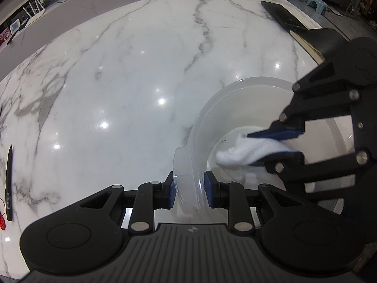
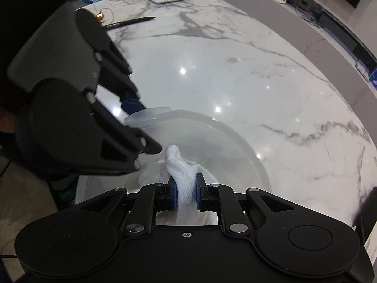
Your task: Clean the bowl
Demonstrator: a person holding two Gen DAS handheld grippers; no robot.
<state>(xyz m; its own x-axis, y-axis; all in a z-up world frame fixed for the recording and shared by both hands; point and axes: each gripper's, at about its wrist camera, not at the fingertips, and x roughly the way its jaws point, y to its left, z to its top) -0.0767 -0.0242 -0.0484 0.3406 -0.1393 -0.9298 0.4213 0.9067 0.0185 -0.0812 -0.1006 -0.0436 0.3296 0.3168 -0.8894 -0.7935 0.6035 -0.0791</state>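
On a glossy white marble tabletop [image 1: 141,75] veined with grey sits a translucent, round plastic bowl [image 1: 207,118], at the lower right of the left wrist view and low at centre in the right wrist view. Its flat lip tab is pinched between the blue pads of the left gripper [image 1: 189,188], whose jaws are nearly closed on the thin rim. Inside the bowl, a crumpled white cloth [image 2: 181,167] presses against the bottom; the right gripper [image 2: 186,194] has its jaws clamped tight around the cloth's middle. A few dark specks dot the bowl floor beside the cloth. Farther out, a black pen [image 1: 9,184] lies at the left edge of the left wrist frame, and a flat black slab [image 1: 282,15] rests at the upper right.
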